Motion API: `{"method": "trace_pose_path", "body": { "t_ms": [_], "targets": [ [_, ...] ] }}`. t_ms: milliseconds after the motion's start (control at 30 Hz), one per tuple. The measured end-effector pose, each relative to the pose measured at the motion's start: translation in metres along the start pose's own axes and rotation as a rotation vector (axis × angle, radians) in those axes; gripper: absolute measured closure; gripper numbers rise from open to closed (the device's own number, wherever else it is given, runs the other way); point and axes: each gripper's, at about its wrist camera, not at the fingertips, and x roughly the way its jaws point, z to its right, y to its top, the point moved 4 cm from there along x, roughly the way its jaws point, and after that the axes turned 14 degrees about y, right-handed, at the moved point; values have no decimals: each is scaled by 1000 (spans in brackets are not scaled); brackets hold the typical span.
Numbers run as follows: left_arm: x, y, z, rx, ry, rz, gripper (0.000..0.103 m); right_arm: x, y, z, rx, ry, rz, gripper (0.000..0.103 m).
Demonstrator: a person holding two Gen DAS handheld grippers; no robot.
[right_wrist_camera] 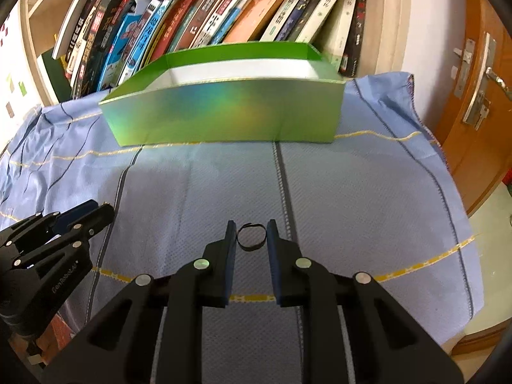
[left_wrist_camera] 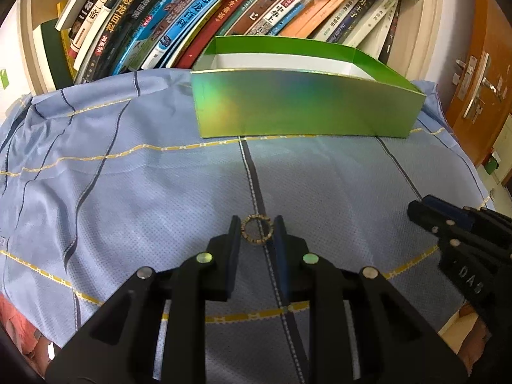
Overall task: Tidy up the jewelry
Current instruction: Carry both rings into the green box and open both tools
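A small gold patterned ring (left_wrist_camera: 256, 241) stands on edge on the blue cloth (left_wrist_camera: 144, 192), held between the pads of my left gripper (left_wrist_camera: 257, 220), which is shut on it. In the right wrist view a thin black ring (right_wrist_camera: 251, 249) stands upright between the pads of my right gripper (right_wrist_camera: 251, 224), and both pads touch it. Each gripper shows in the other's view: the right gripper (left_wrist_camera: 416, 209) at the right edge, the left gripper (right_wrist_camera: 100, 212) at the left edge. Behind both, an open shiny green box (left_wrist_camera: 304, 105) (right_wrist_camera: 224, 112) with a white inside sits on the cloth.
A shelf of leaning books (left_wrist_camera: 192, 16) stands right behind the box. A brown door with a metal handle (left_wrist_camera: 480, 86) is at the right. The cloth (right_wrist_camera: 368, 192) hangs over the table's right edge and is wrinkled at the left.
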Motion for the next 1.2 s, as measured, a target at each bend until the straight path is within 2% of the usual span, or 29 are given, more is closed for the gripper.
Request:
{"method": "trace_pose_path", "body": {
  "t_ms": [367, 467, 667, 767, 833, 900, 967, 1033, 1133, 1200],
  "targets": [
    [2, 0, -3, 1, 7, -6, 82, 4, 1, -3, -20, -36, -17, 83],
    [-2, 5, -3, -1, -6, 0, 82, -8, 16, -9, -45, -33, 24, 83],
    [-38, 61, -13, -13, -28, 145, 82, -60, 86, -23, -107, -15, 207, 83],
    [-58, 110, -21, -27, 11, 258, 82, -75, 131, -26, -122, -28, 279, 83],
    [-61, 136, -23, -36, 19, 286, 82, -76, 154, -25, -115, -30, 298, 83],
    [-57, 164, -22, -33, -3, 275, 82, -68, 179, -22, -96, -16, 287, 83],
    [-47, 185, -17, -33, -8, 254, 82, -52, 196, -13, -69, -38, 269, 83],
    [-25, 201, -12, -29, 6, 211, 82, -24, 205, -3, -43, -48, 209, 83],
    [16, 201, 0, -10, 12, 110, 82, 32, 199, 17, 24, -27, 72, 83],
    [50, 192, 8, -1, 11, 17, 82, 56, 189, 25, 42, -40, 20, 83]
  ]
}}
